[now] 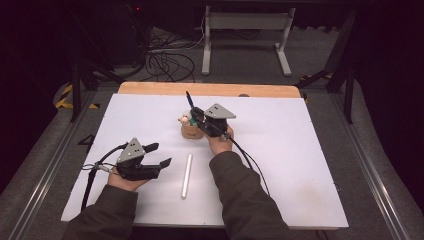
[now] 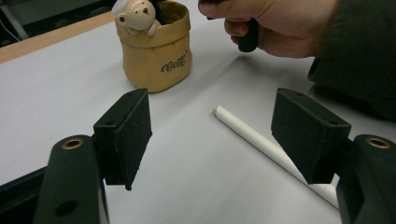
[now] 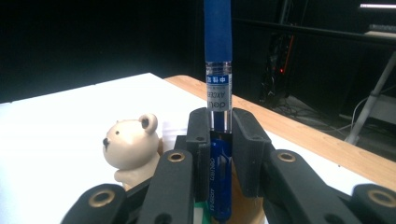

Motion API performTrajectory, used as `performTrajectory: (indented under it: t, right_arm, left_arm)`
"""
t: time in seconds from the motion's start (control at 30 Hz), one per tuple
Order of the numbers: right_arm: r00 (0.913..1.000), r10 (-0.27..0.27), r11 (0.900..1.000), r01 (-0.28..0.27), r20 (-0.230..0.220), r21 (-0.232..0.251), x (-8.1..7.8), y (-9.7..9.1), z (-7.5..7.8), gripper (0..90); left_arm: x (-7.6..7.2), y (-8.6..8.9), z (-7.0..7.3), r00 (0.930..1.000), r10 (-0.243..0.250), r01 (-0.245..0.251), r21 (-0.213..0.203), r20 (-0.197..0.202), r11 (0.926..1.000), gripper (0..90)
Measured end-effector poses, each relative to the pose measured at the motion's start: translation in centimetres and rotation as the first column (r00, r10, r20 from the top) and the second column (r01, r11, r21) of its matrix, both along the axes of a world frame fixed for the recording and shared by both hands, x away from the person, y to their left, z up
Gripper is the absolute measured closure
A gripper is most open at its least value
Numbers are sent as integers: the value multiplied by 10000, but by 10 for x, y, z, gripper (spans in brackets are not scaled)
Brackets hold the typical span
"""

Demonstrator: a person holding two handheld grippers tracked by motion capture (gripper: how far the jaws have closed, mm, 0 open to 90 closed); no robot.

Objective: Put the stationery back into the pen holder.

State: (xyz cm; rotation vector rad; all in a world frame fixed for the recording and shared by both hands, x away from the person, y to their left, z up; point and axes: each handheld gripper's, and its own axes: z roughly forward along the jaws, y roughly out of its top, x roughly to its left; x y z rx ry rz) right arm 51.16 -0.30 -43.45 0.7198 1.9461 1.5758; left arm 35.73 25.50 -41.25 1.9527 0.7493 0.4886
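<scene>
The right tool [image 1: 196, 113] pinches a blue pen [image 3: 218, 88] upright between its jaws, just above the tan bear holder [image 1: 190, 129] — the pen's lower end reaches the holder's mouth. The left tool [image 1: 157, 155] rests spread wide, empty, with a white tube [image 2: 261, 142] lying on the table [image 1: 300, 150] just ahead of its jaws.

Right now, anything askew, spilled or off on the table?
Nothing spilled or damaged. The white tube lies loose on the white table, apart from the tan bear pen holder, between the open left gripper and the other forearm. The right gripper is shut on the blue pen, held upright over the holder.
</scene>
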Motion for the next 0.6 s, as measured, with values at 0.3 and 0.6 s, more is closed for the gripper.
performTrajectory:
  t: [0.3, 0.6]
  right_arm:
    - [9999, 24, 10000, -24, -141, 1, 1, -1, -1, 770]
    - [9999, 21, 9998, -24, -170, -197, -1, -3, 1, 698]
  left_arm:
    - [0, -1, -1, 10000, -12, 12, 30, 5, 10000, 295]
    - [0, 0, -1, 10000, 14, -14, 19, -10, 10000, 295]
